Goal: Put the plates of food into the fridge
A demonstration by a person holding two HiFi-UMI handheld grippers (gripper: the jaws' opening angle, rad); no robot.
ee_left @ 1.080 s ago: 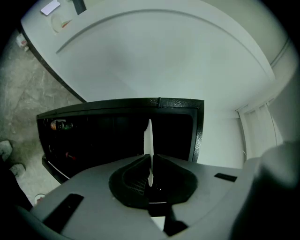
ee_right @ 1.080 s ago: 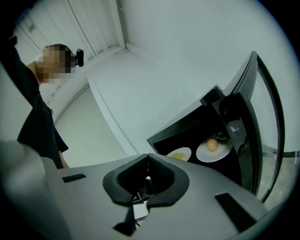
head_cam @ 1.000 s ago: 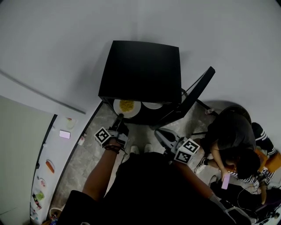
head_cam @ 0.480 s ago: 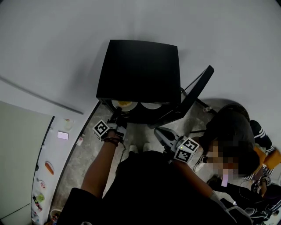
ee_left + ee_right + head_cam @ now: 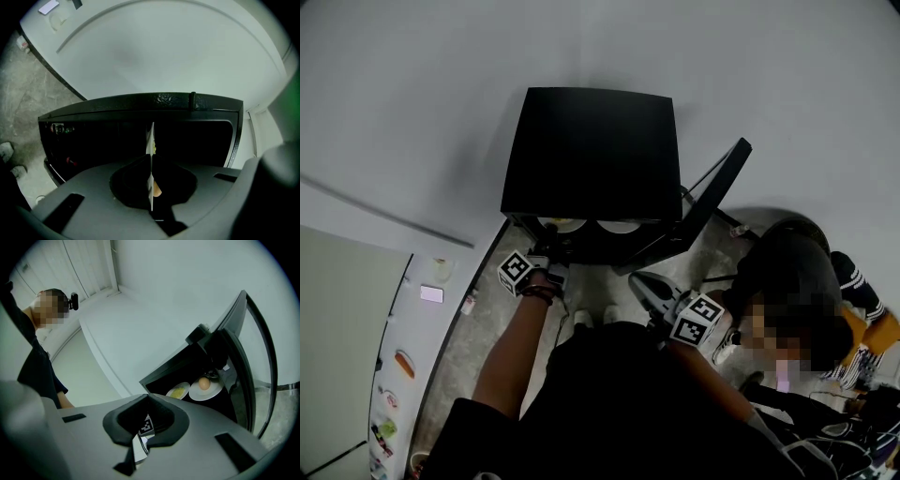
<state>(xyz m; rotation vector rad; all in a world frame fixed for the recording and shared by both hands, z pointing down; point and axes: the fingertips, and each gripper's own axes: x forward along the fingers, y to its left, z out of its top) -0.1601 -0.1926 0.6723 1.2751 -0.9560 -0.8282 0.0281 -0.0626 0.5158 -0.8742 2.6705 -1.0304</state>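
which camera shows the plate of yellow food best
The right gripper view: the plate of yellow food lies face-up inside the fridge. The head view shows only its rim under the fridge top; the left gripper view shows it edge-on.

Left gripper (image 5: pixel 551 255) (nipping plate (image 5: pixel 178 391)), right gripper (image 5: pixel 642 284): jaws together.

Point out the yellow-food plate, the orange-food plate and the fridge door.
yellow-food plate (image 5: pixel 170 394), right gripper view, lower-left rim.
orange-food plate (image 5: pixel 204 394), right gripper view, bare white front.
fridge door (image 5: pixel 240 362), right gripper view, dark inner face.
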